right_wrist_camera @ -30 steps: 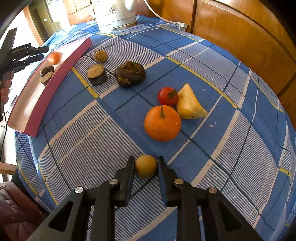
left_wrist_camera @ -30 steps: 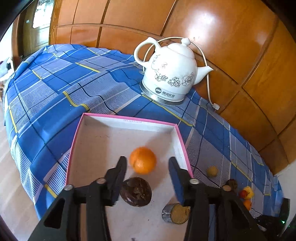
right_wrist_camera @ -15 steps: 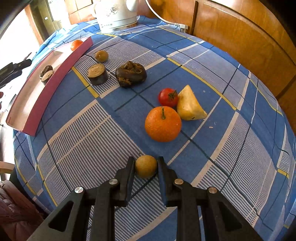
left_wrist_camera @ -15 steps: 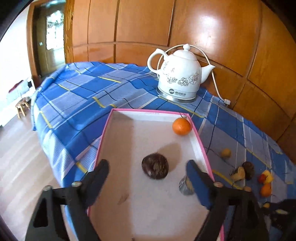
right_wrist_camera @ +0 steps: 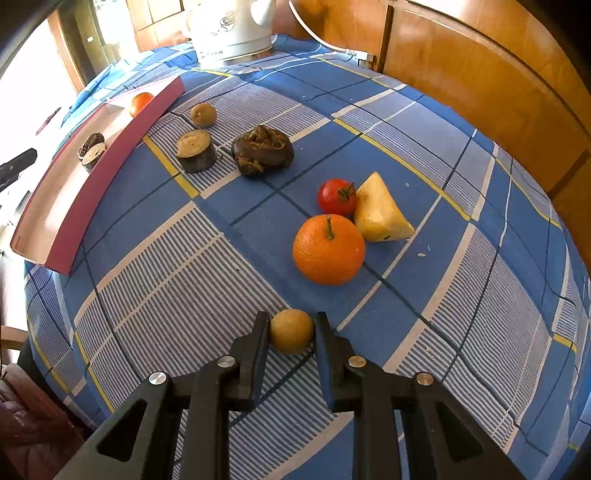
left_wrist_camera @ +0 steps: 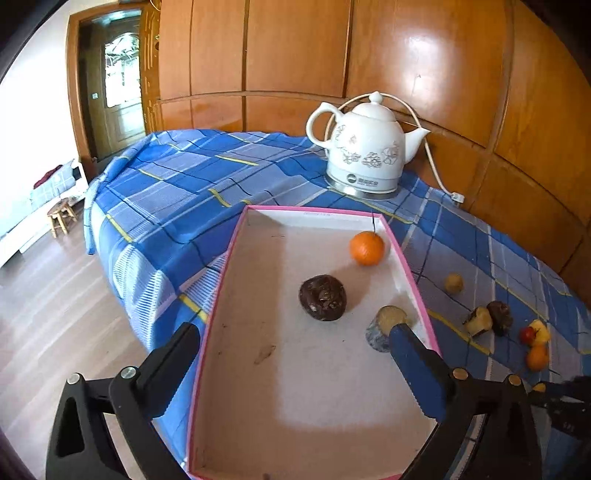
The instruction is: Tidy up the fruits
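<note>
Blue plaid cloth covers the table (right_wrist_camera: 461, 258). Left gripper (left_wrist_camera: 295, 343) is spreading wide over the pink tray (left_wrist_camera: 229, 295), nothing between its jaws; right gripper (right_wrist_camera: 290, 334) is clamped on a small tan fruit (right_wrist_camera: 291, 331), orange (right_wrist_camera: 328, 249) just ahead.

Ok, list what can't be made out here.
- Left wrist view: cut log piece is partly behind the left gripper's finger.
- Right wrist view: pink tray's floor is hidden by its wall.
- Right wrist view: kettle top is cut by the frame.
</note>
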Demonstrator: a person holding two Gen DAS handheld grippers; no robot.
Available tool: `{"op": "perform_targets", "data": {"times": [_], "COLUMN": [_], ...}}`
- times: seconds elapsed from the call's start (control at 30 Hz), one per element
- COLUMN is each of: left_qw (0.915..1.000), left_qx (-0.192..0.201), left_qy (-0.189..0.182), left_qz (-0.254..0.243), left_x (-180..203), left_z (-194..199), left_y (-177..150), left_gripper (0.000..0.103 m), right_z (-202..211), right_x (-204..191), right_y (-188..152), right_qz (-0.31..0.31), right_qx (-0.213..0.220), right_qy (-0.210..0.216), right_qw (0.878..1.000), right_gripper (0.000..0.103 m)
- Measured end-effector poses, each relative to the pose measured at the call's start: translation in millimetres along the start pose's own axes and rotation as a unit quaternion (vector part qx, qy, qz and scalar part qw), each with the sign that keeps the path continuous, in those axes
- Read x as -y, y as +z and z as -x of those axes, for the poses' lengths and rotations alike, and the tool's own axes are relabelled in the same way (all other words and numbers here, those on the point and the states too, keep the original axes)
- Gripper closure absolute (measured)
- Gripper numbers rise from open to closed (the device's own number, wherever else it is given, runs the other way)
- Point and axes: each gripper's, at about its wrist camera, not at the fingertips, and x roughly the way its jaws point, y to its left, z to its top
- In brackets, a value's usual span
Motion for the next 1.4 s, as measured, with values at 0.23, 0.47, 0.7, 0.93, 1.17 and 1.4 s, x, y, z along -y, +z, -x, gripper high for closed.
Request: {"op": "perform_targets", "data": {"times": [0.23, 0.47, 0.7, 0.93, 1.17, 1.4], "left_qw": [0.9994, 0.9985, 0.9981, 0.9954, 0.9929, 0.9938], "left_qx": [0.019, 0.03, 0.032, 0.039, 0.049, 0.027], "left_qy": [0.027, 0.046, 0.051, 0.079, 0.079, 0.018], "left_qz": [-0.003, 0.004, 0.015, 0.037, 0.074, 0.106], "left_x": [-7, -13, -23, -46, -73, -84], "left_z": [8, 14, 16, 19, 23, 17], "left_y": [-4, -4, -4, -3, -2, -6], "left_gripper": [0.0, 0.0, 0.0, 0.0, 0.0, 0.0], "right_z": [1, 5, 13, 22, 12, 3], "right_x": [-1, -20, -58, -120, -187, -192], "right_y": [-1, 2, 16, 56, 107, 125], "right_qz": [0.001, 0.019, 0.034, 0.051, 0.064, 0.029], "right_qx": [0.002, -0.004, 0.015, 0.048, 0.062, 0.072], "right_qy": [0.0, 0.019, 0.063, 0.146, 0.217, 0.23], "right_qw": [1.0, 1.0, 0.997, 0.987, 0.972, 0.97], "right_gripper": [0.079, 0.079, 0.079, 0.079, 0.079, 0.067]}}
